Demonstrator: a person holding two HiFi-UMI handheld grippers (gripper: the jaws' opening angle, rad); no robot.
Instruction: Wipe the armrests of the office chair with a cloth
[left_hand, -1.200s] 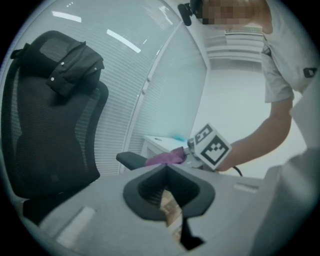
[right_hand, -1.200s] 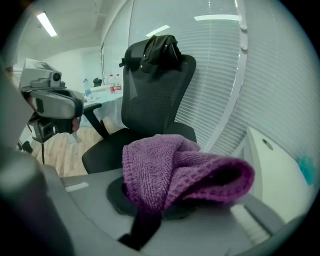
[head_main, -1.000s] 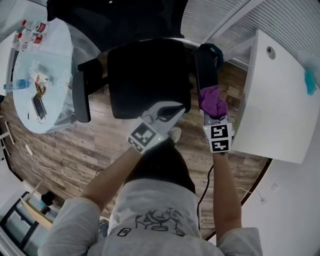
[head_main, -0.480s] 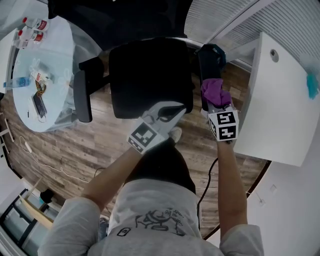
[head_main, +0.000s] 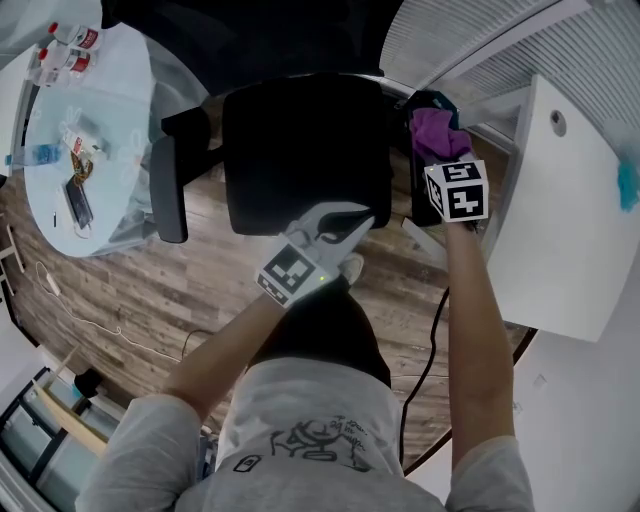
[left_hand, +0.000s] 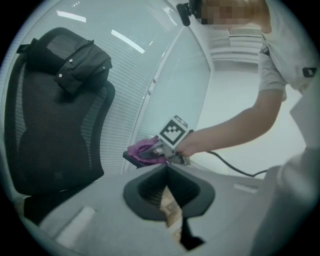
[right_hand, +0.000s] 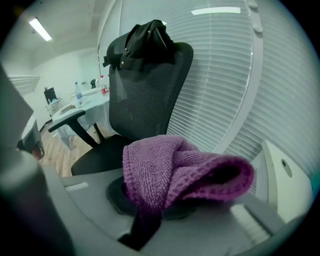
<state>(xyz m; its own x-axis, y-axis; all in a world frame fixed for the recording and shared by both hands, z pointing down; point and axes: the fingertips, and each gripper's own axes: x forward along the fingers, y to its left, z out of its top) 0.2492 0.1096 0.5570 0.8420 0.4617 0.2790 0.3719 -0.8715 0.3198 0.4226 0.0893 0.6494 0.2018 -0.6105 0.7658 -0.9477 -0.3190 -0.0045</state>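
Pressing the cloth (head_main: 434, 130), clamped in the right gripper's (head_main: 443, 152) jaws, flat along the 1 o'clock armrest (head_main: 421, 195) wipes best; the left gripper's (head_main: 352, 216) jaws meet, empty.

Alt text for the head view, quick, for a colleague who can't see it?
From above, the right gripper holds a purple cloth on the office chair's armrest at the view's right. The left gripper, shut and empty, hovers at the front edge of the black seat.
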